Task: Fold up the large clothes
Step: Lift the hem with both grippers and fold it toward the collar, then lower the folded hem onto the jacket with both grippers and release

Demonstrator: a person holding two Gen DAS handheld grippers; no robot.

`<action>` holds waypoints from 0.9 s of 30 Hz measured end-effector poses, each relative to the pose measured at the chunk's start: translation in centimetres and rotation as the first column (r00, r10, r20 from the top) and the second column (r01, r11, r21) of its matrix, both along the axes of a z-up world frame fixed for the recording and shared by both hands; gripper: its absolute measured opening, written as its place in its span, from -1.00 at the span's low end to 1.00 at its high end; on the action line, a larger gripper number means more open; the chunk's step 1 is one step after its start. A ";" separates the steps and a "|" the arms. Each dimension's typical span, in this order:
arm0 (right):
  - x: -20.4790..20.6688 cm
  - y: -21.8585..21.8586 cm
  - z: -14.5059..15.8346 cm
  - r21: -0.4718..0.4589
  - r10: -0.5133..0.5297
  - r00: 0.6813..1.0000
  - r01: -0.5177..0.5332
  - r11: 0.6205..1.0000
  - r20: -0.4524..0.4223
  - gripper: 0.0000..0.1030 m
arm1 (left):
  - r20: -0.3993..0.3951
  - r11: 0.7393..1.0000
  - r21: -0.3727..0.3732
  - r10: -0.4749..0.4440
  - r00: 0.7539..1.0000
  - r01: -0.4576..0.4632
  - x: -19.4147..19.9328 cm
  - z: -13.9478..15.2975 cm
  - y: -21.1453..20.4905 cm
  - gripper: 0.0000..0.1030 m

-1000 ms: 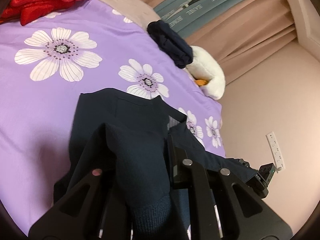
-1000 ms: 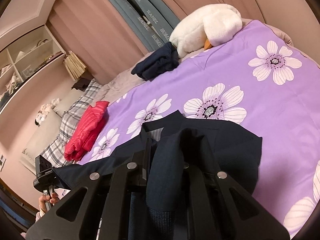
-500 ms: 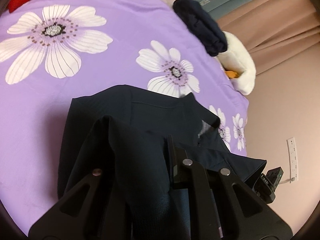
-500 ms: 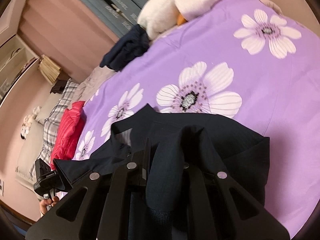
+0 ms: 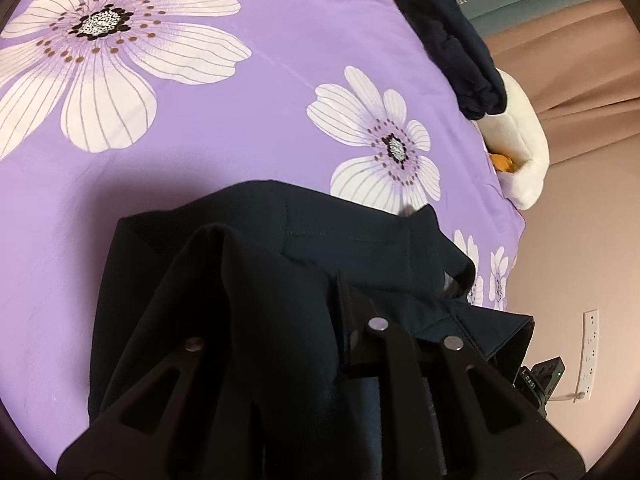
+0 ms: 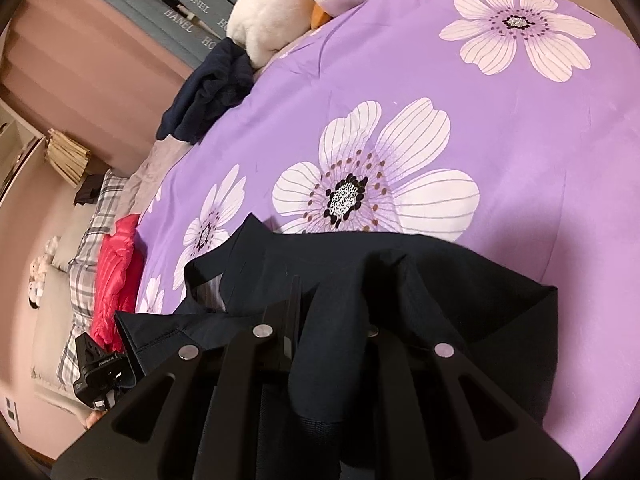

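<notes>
A large dark navy garment [image 5: 256, 280] lies on the purple flowered bed cover [image 5: 224, 128], stretched between both grippers. My left gripper [image 5: 320, 320] is shut on one edge of the garment, and fabric drapes over its fingers. My right gripper [image 6: 332, 320] is shut on the other edge of the navy garment [image 6: 420, 280], just above the bed cover [image 6: 520, 160]. In the right wrist view the other gripper [image 6: 100, 372] shows at the lower left, and in the left wrist view the other gripper [image 5: 540, 376] shows at the lower right. The fingertips are hidden by cloth.
A folded navy garment [image 5: 452, 44] and a white plush toy [image 5: 520, 152] sit at the bed's far edge, also visible in the right wrist view [image 6: 208, 92]. A red padded jacket [image 6: 116, 280] lies near plaid pillows [image 6: 84, 280]. A wall socket strip [image 5: 590, 352] is beside the bed.
Both grippers have moved forward and lower over the bed, carrying the garment's edge with them. The bed cover looks closer and the folded part lies flatter.
</notes>
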State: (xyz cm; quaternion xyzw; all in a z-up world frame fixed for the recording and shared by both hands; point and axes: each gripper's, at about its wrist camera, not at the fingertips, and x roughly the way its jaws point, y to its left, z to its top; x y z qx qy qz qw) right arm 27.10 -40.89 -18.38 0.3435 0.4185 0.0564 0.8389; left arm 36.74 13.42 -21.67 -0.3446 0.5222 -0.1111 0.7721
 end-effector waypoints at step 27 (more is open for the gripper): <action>1.9 -1.4 -1.3 0.120 -0.055 0.992 0.069 0.990 -0.116 -0.31 | -0.019 0.998 -0.066 0.007 1.000 -0.008 2.7 0.0 -0.9 0.00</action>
